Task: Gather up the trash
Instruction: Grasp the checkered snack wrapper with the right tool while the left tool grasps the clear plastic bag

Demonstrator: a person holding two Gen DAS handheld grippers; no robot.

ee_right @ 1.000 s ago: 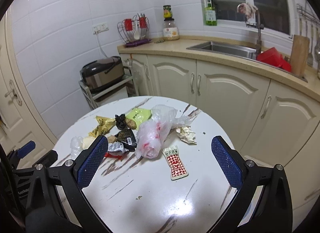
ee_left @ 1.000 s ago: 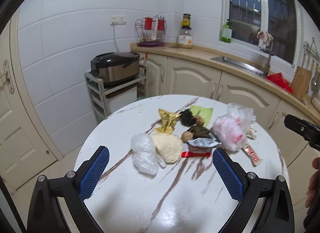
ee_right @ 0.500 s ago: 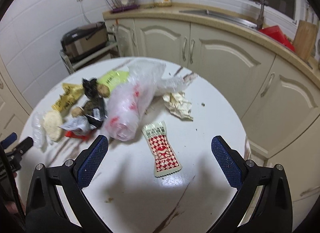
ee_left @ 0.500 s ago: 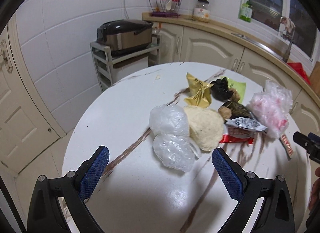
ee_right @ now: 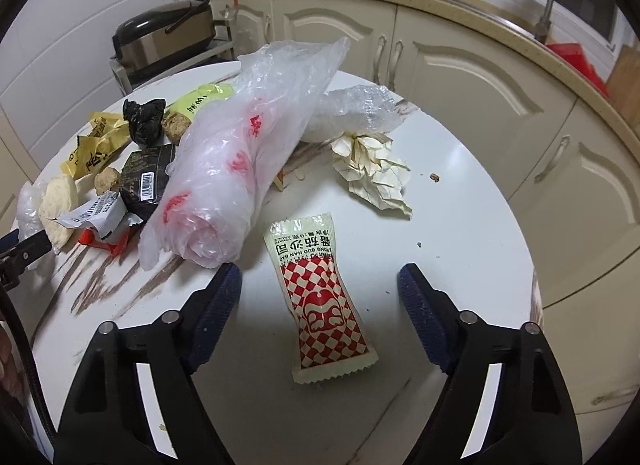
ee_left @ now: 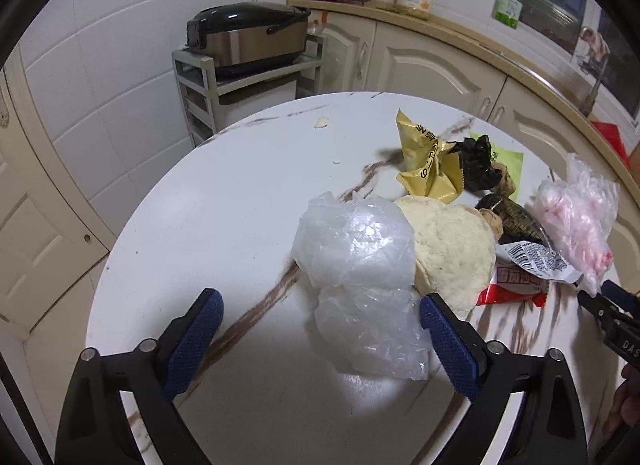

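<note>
Trash is spread across the round white tabletop [ee_left: 224, 225]. In the left wrist view, the left gripper [ee_left: 320, 329] is seen at the lower centre; its jaws have just been closing a little but are parted, with the crumpled clear plastic bag [ee_left: 360, 277] between them, just beside the right-hand pad. In the right wrist view, the right gripper [ee_right: 320, 301] is seen low in the frame, its jaws likewise just narrowed yet unclenched, with the red-checked ketchup sachet [ee_right: 320, 297] lying flat between them, untouched. The pink-printed plastic bag [ee_right: 240, 161] lies at centre left.
</note>
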